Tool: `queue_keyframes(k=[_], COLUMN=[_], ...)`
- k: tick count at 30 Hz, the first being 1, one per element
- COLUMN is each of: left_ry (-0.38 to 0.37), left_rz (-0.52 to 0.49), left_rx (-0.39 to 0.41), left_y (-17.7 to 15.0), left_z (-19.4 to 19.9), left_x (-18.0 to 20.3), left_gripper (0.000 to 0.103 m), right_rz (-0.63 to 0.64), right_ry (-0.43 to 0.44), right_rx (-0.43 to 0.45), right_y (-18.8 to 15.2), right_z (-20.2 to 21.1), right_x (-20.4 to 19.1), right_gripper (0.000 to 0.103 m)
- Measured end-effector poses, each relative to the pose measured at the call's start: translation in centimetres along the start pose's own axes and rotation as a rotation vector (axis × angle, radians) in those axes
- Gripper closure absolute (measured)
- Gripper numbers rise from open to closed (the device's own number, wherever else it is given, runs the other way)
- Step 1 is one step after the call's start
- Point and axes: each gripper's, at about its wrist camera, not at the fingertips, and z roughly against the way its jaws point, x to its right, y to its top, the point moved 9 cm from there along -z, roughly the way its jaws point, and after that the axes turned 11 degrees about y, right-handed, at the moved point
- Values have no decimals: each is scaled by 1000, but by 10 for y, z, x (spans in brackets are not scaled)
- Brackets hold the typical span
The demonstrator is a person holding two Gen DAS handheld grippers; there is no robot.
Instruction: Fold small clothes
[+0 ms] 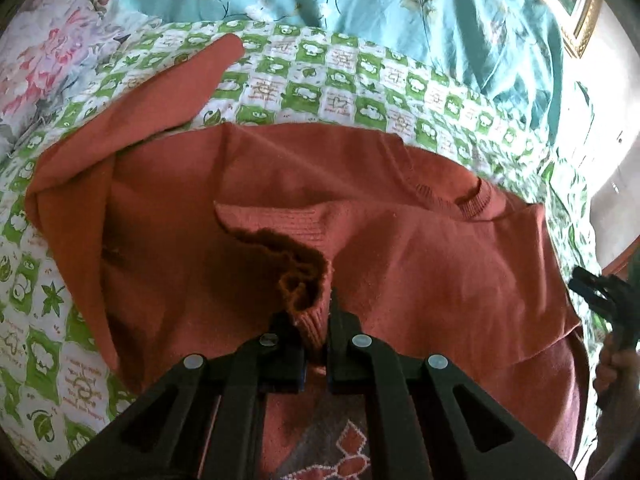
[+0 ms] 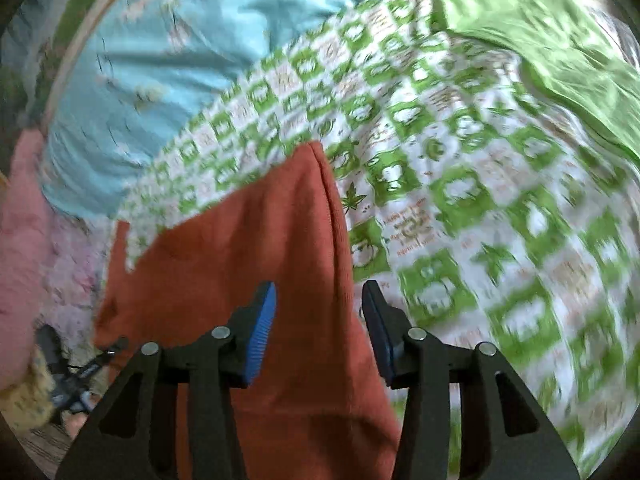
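A rust-orange sweater [image 1: 400,240] lies on a green-and-white checked bedsheet [image 1: 340,80]. One sleeve [image 1: 168,92] stretches to the back left. My left gripper [image 1: 314,328] is shut on the sweater's ribbed cuff [image 1: 308,300], which bunches up over the body of the sweater. In the right wrist view, blurred, the sweater [image 2: 260,240] lies under my right gripper [image 2: 318,316]. Its jaws stand open and empty above the cloth, blue pads [image 2: 262,332] showing. The right gripper also shows in the left wrist view [image 1: 604,292] at the far right edge.
A light blue flowered quilt [image 1: 360,0] lies bunched at the back of the bed. A pink flowered pillow [image 1: 48,52] sits at the back left. A plain green cloth [image 2: 540,32] lies at the back right. A gold picture frame [image 1: 576,12] stands behind.
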Motion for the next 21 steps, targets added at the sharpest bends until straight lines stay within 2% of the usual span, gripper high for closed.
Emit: queue_keyframes(k=[5,7,10,13,16,17,19,21], left_ry=[-5,1,-23,20,-3,4,4,12], left_rz=[8,-6,-30,-46,-30,-31,-32,-31], left_rx=[-21,-17,21,-28,-31,-23,-15,-12], left_y=[-7,-6,-3,-14,-17,-17,-17,-16], left_z=[-2,0,9,-8,-4,1,9,16], left_x=[-7,-5,3,-2,-7,-9,-14,-21], left_gripper=[98,98,98,98,95,88,86,85], right_rz=[64,103,132,108,124,114,79,67], right_ry=[-82,-83,-88,-91,-128,-131,-129,-75], right_rx=[-119,-144,-115,-119,-140,-131,-108,-58], right_y=[1,-2,5,5,-1,-1,0,1], right_z=[-39,-44,-31,-31,-40,-37,-27,-11], right_x=[10,7,5,13,14,14,11,-1], right_gripper=[57,90,92,92,87,80,69,52])
